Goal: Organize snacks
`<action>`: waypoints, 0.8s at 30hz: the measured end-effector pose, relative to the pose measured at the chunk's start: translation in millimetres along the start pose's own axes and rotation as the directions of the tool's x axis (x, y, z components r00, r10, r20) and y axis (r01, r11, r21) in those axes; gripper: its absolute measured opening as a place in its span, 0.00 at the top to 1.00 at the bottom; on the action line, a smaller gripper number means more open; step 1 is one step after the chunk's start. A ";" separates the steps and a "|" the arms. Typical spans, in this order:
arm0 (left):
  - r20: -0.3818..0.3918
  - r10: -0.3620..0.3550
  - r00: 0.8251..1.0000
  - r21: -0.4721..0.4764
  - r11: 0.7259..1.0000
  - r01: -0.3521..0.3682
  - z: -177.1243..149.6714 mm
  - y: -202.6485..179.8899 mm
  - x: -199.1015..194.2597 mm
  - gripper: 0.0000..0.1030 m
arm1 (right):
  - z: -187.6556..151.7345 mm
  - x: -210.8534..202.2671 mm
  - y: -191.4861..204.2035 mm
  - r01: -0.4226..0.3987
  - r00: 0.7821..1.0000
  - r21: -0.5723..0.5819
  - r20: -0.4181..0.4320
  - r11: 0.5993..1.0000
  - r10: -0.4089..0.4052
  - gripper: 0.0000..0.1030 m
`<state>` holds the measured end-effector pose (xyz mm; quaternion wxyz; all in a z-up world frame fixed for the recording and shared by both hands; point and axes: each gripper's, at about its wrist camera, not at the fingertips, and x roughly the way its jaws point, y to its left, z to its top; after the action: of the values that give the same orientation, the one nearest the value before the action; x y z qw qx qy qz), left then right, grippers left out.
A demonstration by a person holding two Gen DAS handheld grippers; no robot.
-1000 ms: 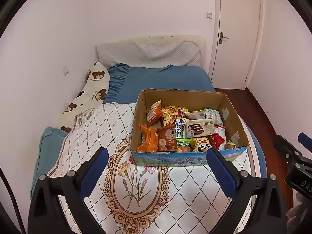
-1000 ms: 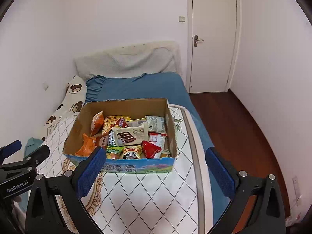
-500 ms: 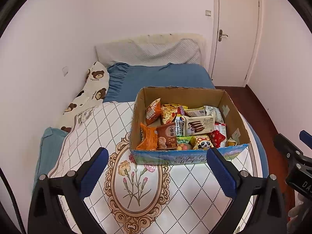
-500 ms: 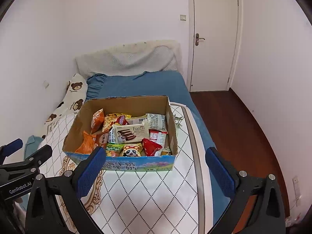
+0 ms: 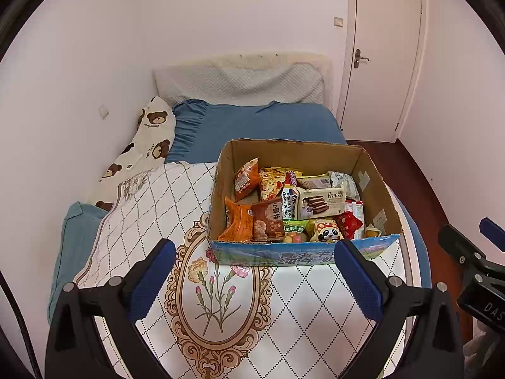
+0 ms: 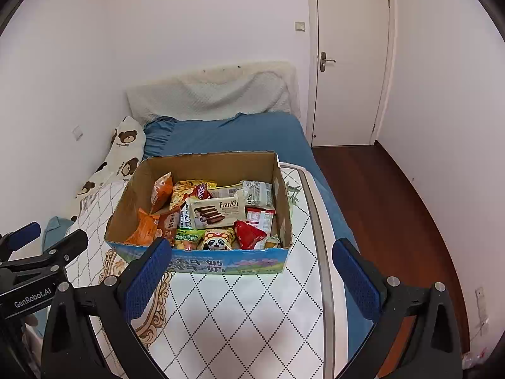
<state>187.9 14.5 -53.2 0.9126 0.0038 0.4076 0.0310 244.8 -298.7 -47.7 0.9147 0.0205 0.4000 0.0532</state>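
**Inspector A:** Status of the snacks?

**Inspector B:** All visible packets lie inside the cardboard box (image 5: 303,158), which sits on the quilted white cover (image 5: 151,208) of the bed. Among them: a Franzzi wafer pack (image 5: 322,203) on top near the middle, an orange packet (image 5: 238,224) at the near left corner, a panda packet (image 5: 325,232) and a red packet (image 5: 348,224) along the near wall. They lie jumbled and overlapping, not in rows. No packet shows on the cover outside the box.

**Inspector A:** So how far along?

**Inspector B:** It fits two readings: snacks gathered into the box and the job near its close, or a heap awaiting sorting. The views do not settle which.

**Inspector A:** Grippers?

**Inspector B:** The left gripper (image 5: 254,279) hangs on the near side of the box, fingers spread wide, holding nothing. The right gripper (image 6: 252,279) likewise, fingers spread, empty, its left pad overlapping the box's near left corner in its view.

**Inspector A:** Surroundings, obstructions?

**Inspector B:** A bear-print pillow (image 5: 151,135) and blue sheet (image 5: 252,126) lie far left; a closed door (image 6: 350,63) stands far right. Nothing blocks access. The box walls stand high, so reaching in means coming from above.
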 end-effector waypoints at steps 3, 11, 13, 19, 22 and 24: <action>0.003 -0.001 1.000 0.002 1.000 0.001 0.2 0.0 -0.1 0.00 | 0.0 0.6 -0.6 -0.008 1.000 -0.002 -0.002 1.000 0.008 0.00; 0.007 -0.003 1.000 0.020 1.000 0.003 0.1 -2.8 -1.8 0.00 | 0.9 -1.8 -1.1 -0.015 1.000 -0.001 0.001 1.000 0.015 0.00; 0.007 -0.003 1.000 0.020 1.000 0.003 0.1 -3.2 -2.2 0.00 | 1.5 -2.6 -1.3 -0.014 1.000 -0.002 0.004 1.000 0.014 0.00; 0.012 -0.008 1.000 0.018 1.000 0.008 1.3 -4.2 -5.1 0.00 | 2.3 -5.2 -0.3 -0.018 1.000 -0.004 0.008 1.000 0.018 0.00; 0.015 -0.008 1.000 0.018 1.000 0.008 1.2 -4.4 -5.9 0.00 | 3.0 -5.9 -0.5 -0.018 1.000 -0.007 0.008 1.000 0.018 0.00; 0.014 -0.009 1.000 0.020 1.000 0.009 1.2 -4.5 -5.7 0.00 | 3.4 -5.9 -0.7 -0.017 1.000 -0.007 0.009 1.000 0.017 0.00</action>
<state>185.2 9.7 -48.3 0.9156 0.0113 0.4013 0.0227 243.4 -300.0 -41.1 0.9161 0.0208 0.3955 0.0623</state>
